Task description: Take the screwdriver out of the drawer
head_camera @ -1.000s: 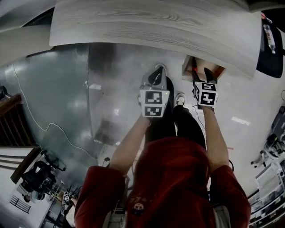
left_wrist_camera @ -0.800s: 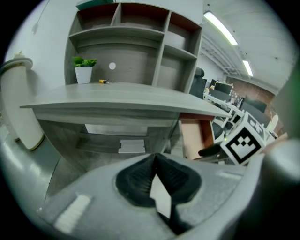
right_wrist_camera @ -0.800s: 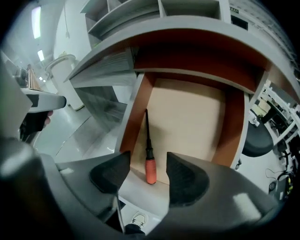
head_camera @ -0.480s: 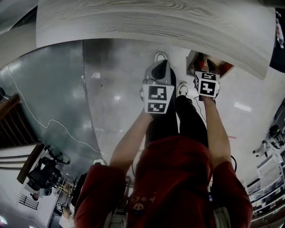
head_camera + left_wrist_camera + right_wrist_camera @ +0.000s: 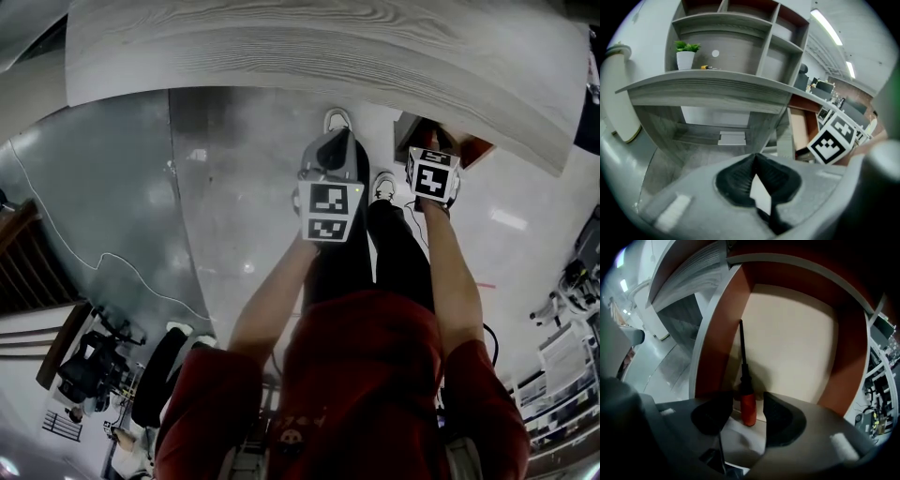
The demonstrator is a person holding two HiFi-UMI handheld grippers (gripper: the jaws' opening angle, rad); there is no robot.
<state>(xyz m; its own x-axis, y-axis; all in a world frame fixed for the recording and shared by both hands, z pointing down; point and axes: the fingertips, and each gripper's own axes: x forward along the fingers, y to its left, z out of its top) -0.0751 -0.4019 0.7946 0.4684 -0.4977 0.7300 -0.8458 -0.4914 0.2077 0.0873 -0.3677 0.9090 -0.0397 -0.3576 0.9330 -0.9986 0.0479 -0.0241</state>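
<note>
The right gripper (image 5: pixel 746 398) is reaching into the open drawer (image 5: pixel 717 333), its jaws standing apart. The screwdriver (image 5: pixel 748 411) is lying on the drawer's pale floor close to the reddish-brown left wall. Its orange handle is sitting between the two jaws with a gap showing on each side, so nothing is gripping it. Its dark shaft is pointing away toward the back of the drawer. The far right side of the drawer is running off into shadow, and the front edge is lying out of sight behind the gripper's body.

From the head view, the grey wood-grain desk top (image 5: pixel 328 47) is covering most of the drawer, and the right gripper's marker cube is blocking the rest. Only reddish corners are peeking out, and the screwdriver cannot be made out there.

The left gripper (image 5: pixel 754 158) is hanging in front of the desk, well apart from the drawer, with its jaws pressed together on nothing. Its own view is showing a shelf unit (image 5: pixel 722 28) with a small potted plant (image 5: pixel 686 54); a tiny object beside the pot is too small to tell
</note>
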